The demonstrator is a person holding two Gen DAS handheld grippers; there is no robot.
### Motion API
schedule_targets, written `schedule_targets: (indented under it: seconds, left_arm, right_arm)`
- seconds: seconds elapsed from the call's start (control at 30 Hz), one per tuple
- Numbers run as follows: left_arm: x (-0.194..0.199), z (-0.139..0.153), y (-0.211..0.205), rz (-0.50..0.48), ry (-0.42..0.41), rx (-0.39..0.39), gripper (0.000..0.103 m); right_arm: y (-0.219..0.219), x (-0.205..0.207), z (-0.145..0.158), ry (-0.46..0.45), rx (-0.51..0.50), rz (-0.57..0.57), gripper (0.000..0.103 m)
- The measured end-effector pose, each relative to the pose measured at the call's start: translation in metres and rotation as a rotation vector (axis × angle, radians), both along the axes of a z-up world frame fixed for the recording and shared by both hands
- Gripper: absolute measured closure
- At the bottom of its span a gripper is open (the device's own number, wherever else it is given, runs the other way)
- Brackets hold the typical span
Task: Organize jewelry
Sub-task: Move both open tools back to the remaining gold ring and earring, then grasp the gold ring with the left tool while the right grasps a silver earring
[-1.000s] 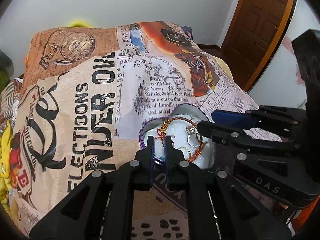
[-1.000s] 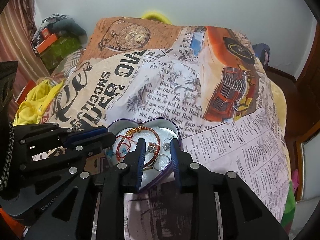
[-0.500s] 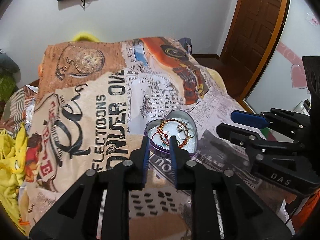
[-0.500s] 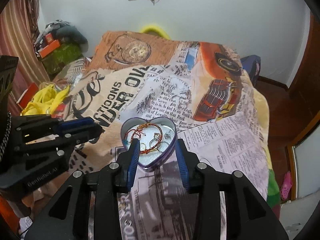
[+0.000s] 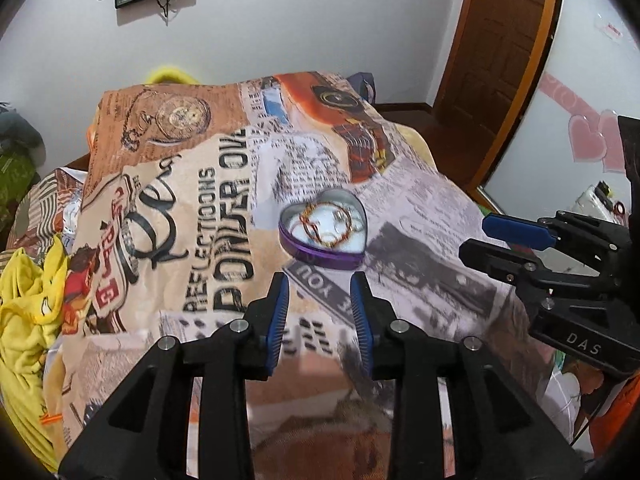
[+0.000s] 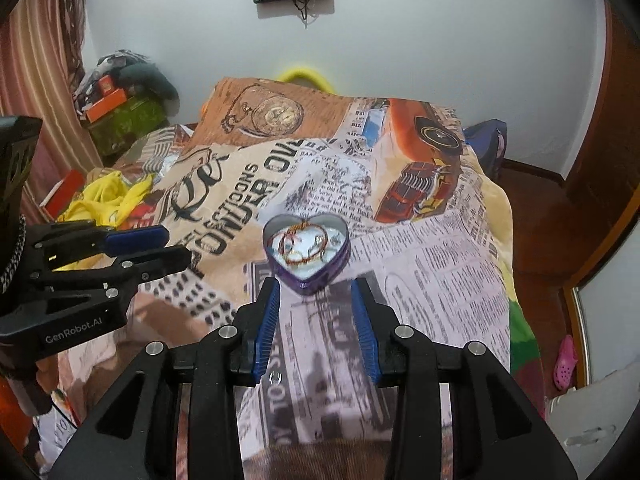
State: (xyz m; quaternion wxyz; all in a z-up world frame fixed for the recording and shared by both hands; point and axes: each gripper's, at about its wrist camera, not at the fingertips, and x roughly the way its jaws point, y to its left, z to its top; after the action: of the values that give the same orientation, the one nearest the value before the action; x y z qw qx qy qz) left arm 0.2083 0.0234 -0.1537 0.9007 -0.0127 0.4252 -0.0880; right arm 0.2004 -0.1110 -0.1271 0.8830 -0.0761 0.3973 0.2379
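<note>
I've pulled both claws back from the tin (image 5: 324, 232). Left claw (image 5: 320, 308) and right claw (image 6: 316, 312) gape empty; jewelry looks stowed

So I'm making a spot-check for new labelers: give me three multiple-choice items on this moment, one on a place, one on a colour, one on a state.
1. Where does the heart-shaped tin sit?
A. on the printed bedspread
B. on the floor
C. between the right gripper's fingers

2. What colour is the tin's outer wall?
A. green
B. purple
C. white

3. How do the left gripper and right gripper stand?
A. both shut
B. only one open
C. both open, empty

Answers: 1 A, it rests on the spread, ahead of both grippers. 2 B, a purple band rings it. 3 C, fingers apart, nothing between.
</note>
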Motion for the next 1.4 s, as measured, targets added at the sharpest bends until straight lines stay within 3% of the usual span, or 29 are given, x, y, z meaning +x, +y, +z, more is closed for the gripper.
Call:
schedule_targets:
  seconds: [0.33, 0.63, 0.8, 0.83, 0.9, 0.93, 1.33, 1.4]
  left_arm:
    - [-0.017, -0.047, -0.014, -0.037, 0.113, -0.008, 0.072]
    - [-0.019, -0.070, -0.016, -0.051, 0.148, -0.033, 0.072]
    - [-0.014, -0.075, -0.017, -0.063, 0.147, -0.038, 0.072]
    - [-0.013, -0.077, -0.017, -0.065, 0.148, -0.040, 0.072]
    - [-0.011, -0.079, -0.017, -0.066, 0.151, -0.045, 0.072]
    - [-0.009, -0.081, -0.017, -0.068, 0.153, -0.046, 0.072]
    - [0.010, -0.091, -0.035, -0.104, 0.194, -0.031, 0.072]
    - [0.013, -0.094, -0.040, -0.110, 0.198, -0.026, 0.068]
  right_arm:
    - [0.008, -0.013, -0.058, 0.128, -0.039, 0.032, 0.070]
    - [0.016, -0.014, -0.091, 0.190, -0.053, 0.058, 0.070]
    - [0.022, -0.020, -0.095, 0.150, -0.066, 0.077, 0.071]
    - [0.023, -0.021, -0.096, 0.149, -0.064, 0.090, 0.074]
    - [0.024, -0.023, -0.097, 0.146, -0.066, 0.101, 0.092]
    - [0.024, -0.022, -0.097, 0.143, -0.069, 0.102, 0.093]
    - [-0.002, -0.012, -0.090, 0.131, -0.013, 0.036, 0.094]
    - [-0.009, -0.008, -0.088, 0.134, -0.005, 0.020, 0.094]
